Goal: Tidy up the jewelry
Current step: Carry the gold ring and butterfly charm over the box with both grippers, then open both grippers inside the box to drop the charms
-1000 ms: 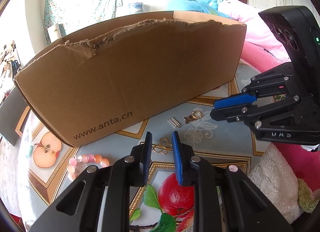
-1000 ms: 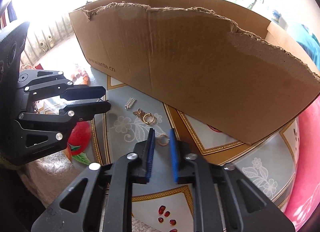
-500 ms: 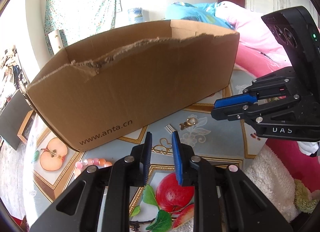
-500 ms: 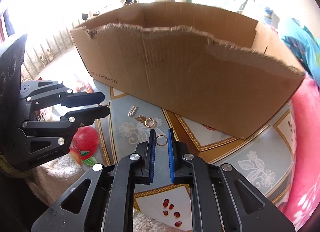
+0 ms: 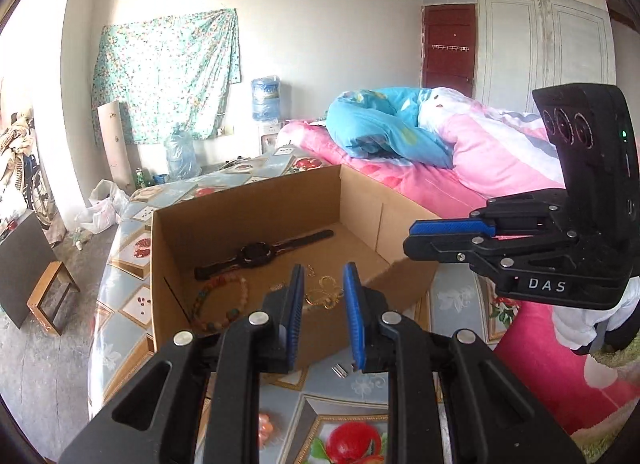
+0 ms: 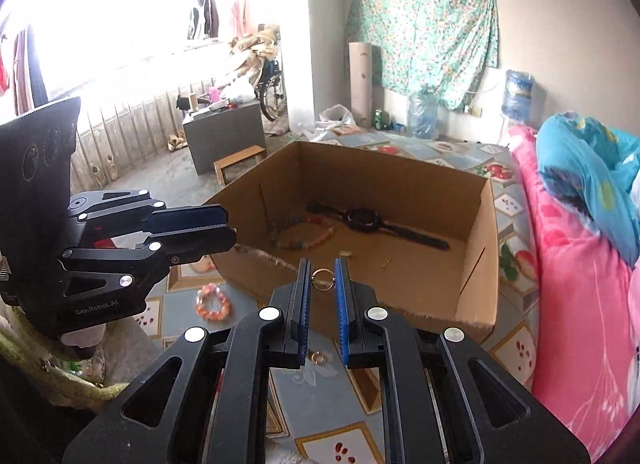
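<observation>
A: What does the left gripper (image 5: 323,296) carry?

B: Its jaws are closed on a gold filigree ornament (image 5: 325,295), which is pinched between the blue pads above the open cardboard box (image 5: 248,219).

A: And the right gripper (image 6: 322,280)?

B: Its jaws grip a small gold ring (image 6: 323,279) between the pads, held over the torn near rim of the box.

A: What lies inside the box?

B: A black wristwatch (image 5: 258,252) is stretched across the floor of it, and a multicoloured bead bracelet (image 5: 218,302) lies nearer the front wall.

A: Anything outside it?

B: A pink bead bracelet (image 6: 213,302) rests on the patterned surface (image 6: 320,392) just beside the box, and a gold ring piece (image 6: 316,356) lies on the surface below the right gripper's pads. A small silver clip (image 5: 339,370) shows beneath the left one.
</observation>
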A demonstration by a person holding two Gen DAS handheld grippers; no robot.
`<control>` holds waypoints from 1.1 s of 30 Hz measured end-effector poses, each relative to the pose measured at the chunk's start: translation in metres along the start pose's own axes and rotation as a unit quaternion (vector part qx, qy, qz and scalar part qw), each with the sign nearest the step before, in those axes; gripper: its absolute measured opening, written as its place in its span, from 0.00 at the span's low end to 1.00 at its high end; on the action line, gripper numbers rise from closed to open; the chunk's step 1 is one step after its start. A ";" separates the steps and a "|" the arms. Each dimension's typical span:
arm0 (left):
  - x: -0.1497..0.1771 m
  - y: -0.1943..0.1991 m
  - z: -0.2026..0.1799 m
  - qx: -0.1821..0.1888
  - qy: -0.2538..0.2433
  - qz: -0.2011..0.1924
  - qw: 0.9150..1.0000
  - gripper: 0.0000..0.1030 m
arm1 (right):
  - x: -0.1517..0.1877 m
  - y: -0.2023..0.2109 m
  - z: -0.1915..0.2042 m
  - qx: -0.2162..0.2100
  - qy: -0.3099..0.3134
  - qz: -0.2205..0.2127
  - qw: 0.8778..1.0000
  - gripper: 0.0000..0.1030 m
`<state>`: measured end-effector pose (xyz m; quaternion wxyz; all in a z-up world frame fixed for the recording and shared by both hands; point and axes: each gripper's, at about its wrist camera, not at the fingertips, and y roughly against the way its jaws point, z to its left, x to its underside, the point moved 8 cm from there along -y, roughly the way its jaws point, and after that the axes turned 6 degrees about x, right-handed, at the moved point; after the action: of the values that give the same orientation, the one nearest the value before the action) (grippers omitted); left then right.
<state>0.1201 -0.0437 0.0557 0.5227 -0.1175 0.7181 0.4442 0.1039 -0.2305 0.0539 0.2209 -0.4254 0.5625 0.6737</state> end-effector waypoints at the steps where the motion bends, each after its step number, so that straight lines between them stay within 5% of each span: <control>1: -0.006 -0.007 0.006 -0.007 0.000 0.007 1.000 0.19 | -0.006 -0.004 -0.006 0.000 -0.004 0.002 1.000 0.10; 9: -0.003 -0.089 0.047 0.020 0.058 0.128 0.990 0.19 | -0.023 -0.079 -0.024 -0.009 -0.010 0.100 0.995 0.10; 15: 0.007 -0.123 0.047 0.034 0.072 0.174 0.982 0.19 | -0.013 -0.099 -0.035 0.005 0.000 0.160 0.987 0.10; 25: 0.004 -0.128 0.049 0.043 0.089 0.166 0.981 0.27 | -0.020 -0.103 -0.054 0.009 -0.020 0.153 0.988 0.12; 33: -0.017 -0.087 0.062 0.037 0.107 0.091 0.989 0.29 | -0.034 -0.071 -0.065 0.006 -0.060 0.106 0.993 0.12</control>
<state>0.2221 -0.0520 0.0223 0.4039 -0.0788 0.7939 0.4477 0.1987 -0.2669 0.0416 0.1842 -0.3211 0.5939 0.7143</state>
